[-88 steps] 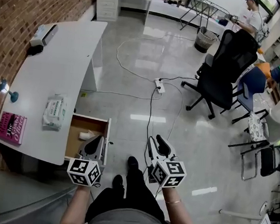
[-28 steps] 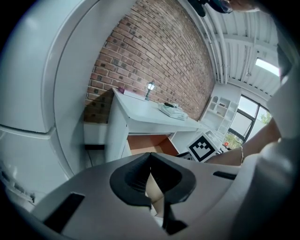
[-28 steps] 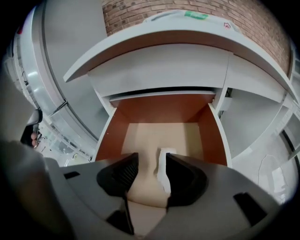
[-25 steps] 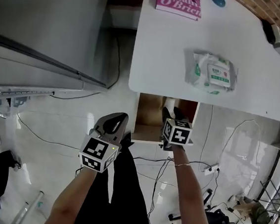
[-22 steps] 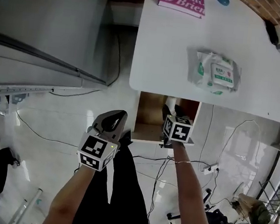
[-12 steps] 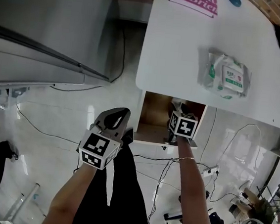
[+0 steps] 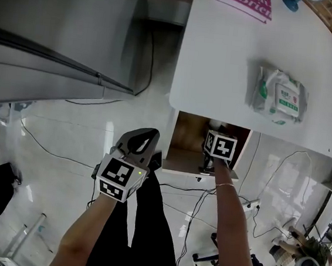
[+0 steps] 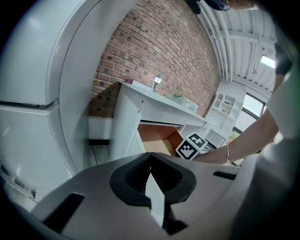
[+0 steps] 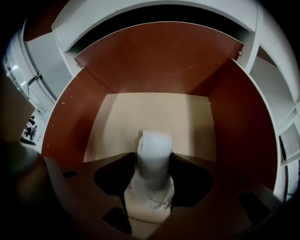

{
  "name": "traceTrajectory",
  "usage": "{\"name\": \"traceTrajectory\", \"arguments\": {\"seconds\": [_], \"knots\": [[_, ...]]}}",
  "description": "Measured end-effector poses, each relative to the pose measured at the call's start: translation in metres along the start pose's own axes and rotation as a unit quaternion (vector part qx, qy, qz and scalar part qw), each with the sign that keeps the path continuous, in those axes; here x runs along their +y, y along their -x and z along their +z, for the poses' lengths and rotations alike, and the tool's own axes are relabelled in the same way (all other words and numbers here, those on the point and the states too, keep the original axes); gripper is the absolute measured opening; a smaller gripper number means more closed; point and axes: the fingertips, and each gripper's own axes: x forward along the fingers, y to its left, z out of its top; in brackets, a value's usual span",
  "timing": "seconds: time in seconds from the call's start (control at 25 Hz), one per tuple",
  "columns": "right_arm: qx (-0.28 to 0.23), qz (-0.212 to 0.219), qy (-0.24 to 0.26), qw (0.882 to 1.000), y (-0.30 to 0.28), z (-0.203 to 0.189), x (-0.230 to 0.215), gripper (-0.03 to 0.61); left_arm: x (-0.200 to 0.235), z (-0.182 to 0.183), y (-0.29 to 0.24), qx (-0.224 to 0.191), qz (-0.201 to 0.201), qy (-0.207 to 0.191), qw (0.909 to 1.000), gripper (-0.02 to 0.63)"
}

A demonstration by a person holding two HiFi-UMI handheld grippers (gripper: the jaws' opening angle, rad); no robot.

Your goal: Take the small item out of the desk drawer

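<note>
The desk drawer [image 7: 184, 142] stands pulled out under the white desk [image 7: 232, 60]. My right gripper [image 7: 214, 136] reaches steeply down into it, and its marker cube hides the item in the head view. In the right gripper view a small white tube-like item [image 9: 153, 152] lies on the drawer's pale floor [image 9: 154, 110]. It sits between the jaws of my right gripper [image 9: 152, 164], which have just been opening and stand open around it. My left gripper [image 7: 144, 135] hangs over the floor left of the drawer, shut and empty [image 8: 150, 163].
A pack of wipes [image 7: 280, 100] and a pink book [image 7: 243, 0] lie on the desk. A large grey cabinet [image 7: 48, 22] stands to the left. Cables [image 7: 64, 148] run across the shiny floor. The person's dark-clad legs [image 7: 144, 227] are just below the drawer front.
My right gripper has sunk deeper into the drawer. The left gripper has stayed almost where it was, beside the drawer.
</note>
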Motion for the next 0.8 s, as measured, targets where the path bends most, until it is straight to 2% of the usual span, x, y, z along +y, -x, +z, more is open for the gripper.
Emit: {"name": "traceTrajectory", "arguments": {"seconds": [0.4,0.6,0.8], "knots": [[0.001,-0.018,0.028,0.999,-0.002,0.001,-0.001,0.187,0.001,0.004,-0.005,0.000,-0.006,-0.001,1.0000,0.021],[-0.001,-0.009,0.007,1.000,0.006,0.001,0.001,0.183,-0.003,0.010,-0.005,-0.001,-0.012,-0.007,0.9999,0.021],[-0.025,0.009,-0.015,1.000,0.028,0.008,0.008,0.181,-0.004,0.014,-0.002,0.005,-0.019,-0.021,0.9996,0.021]]}}
